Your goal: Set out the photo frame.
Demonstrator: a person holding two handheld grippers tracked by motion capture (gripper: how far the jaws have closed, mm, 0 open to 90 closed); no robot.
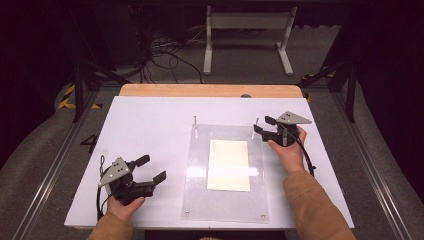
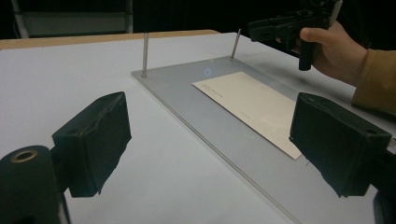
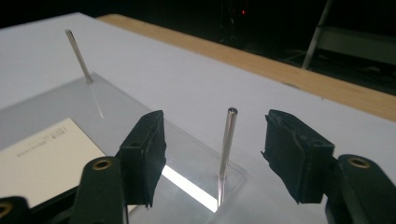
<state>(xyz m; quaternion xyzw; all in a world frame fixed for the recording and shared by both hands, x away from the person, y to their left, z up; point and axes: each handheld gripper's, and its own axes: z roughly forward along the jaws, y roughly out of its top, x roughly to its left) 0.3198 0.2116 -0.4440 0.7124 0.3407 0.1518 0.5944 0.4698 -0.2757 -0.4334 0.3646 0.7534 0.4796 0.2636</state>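
On the white surface (image 1: 150, 130) a clear acrylic plate (image 1: 200, 200) lies flat a little to the right of the middle, its near edge close to the surface's near edge and its far edge about halfway to the far edge, where a strip of bare wood (image 1: 210, 90) shows. A cream sheet of paper (image 1: 228, 165) rests on the middle of the plate, small print along its far end. Two thin metal pins stand upright at the plate's far corners — the far-left pin (image 1: 195, 121) and the far-right pin (image 1: 256, 125). The right gripper (image 1: 265, 126) is held at the far-right corner of the plate; in the right gripper view its jaws stand apart on either side of the far-right pin (image 3: 226, 144), with a clear gap between each black pad and the metal, so the pin is between them but not pinched. The left gripper (image 1: 152, 170) rests near the surface's near-left corner, well apart from the plate, pointing toward it; its jaws are spread wide with nothing between them, and the left gripper view looks across bare white surface to the plate's left edge (image 2: 187, 130) and the paper (image 2: 252, 105). Each gripper is held in a hand with a tan sleeve — the right hand (image 1: 287, 152) lies over the plate's right edge
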